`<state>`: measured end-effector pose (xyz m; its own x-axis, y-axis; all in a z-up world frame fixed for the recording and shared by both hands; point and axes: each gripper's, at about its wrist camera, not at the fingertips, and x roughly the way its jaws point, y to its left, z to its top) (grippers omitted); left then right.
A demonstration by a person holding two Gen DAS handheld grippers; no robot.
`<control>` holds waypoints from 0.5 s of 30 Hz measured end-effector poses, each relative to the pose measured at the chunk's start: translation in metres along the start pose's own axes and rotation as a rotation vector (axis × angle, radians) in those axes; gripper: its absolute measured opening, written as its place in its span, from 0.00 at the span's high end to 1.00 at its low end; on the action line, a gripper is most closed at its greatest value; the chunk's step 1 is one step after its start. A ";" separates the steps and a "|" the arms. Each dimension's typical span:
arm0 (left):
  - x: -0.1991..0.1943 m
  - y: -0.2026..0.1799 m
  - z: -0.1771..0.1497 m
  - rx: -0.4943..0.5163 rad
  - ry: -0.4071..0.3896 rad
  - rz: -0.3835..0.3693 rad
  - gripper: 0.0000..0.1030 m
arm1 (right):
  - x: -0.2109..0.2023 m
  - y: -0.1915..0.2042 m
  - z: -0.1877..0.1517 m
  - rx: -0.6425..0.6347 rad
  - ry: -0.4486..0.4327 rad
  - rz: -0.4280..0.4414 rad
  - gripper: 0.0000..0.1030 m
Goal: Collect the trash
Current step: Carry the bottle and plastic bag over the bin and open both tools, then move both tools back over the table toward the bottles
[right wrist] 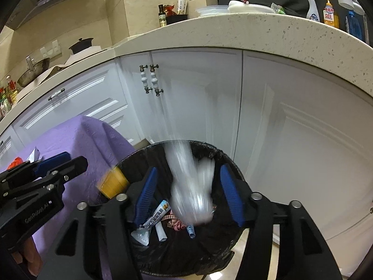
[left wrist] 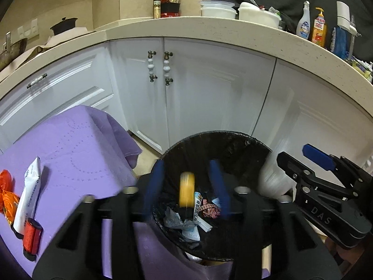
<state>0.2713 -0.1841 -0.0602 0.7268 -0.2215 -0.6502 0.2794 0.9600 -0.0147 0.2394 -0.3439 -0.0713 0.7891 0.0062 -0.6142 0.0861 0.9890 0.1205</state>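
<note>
Both grippers hang over a black-lined trash bin (left wrist: 216, 140) (right wrist: 233, 165) holding wrappers. My left gripper (left wrist: 190, 186) is open; a blurred yellow item (left wrist: 187, 191) is between its fingers in mid-air over the bin, and shows beside the bin rim in the right wrist view (right wrist: 113, 183). My right gripper (right wrist: 190, 193) is open; a blurred clear plastic piece (right wrist: 191, 186) is between its fingers, streaked as if falling. It also shows in the left wrist view (left wrist: 272, 177). On the purple-covered table (left wrist: 77, 144) lie a white tube (left wrist: 28, 193), an orange wrapper (left wrist: 7, 191) and a red item (left wrist: 31, 238).
White cabinet doors (left wrist: 209, 93) with knob handles stand behind the bin under a stone counter (left wrist: 209, 30) loaded with bowls and bottles. The right gripper's body (left wrist: 326, 186) is close at the left gripper's right; the left gripper's body (right wrist: 35, 186) shows left in the right view.
</note>
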 end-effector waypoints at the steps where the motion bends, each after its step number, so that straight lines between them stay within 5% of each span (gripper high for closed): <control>1: -0.001 0.001 0.000 -0.001 -0.007 0.002 0.49 | -0.001 0.000 0.000 0.002 -0.002 -0.002 0.43; 15: -0.043 0.031 0.000 -0.035 -0.060 0.035 0.43 | -0.021 0.030 0.005 -0.020 -0.030 0.039 0.40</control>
<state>0.2491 -0.1452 -0.0329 0.7725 -0.1962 -0.6040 0.2318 0.9726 -0.0194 0.2287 -0.3154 -0.0509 0.8093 0.0404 -0.5859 0.0434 0.9908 0.1283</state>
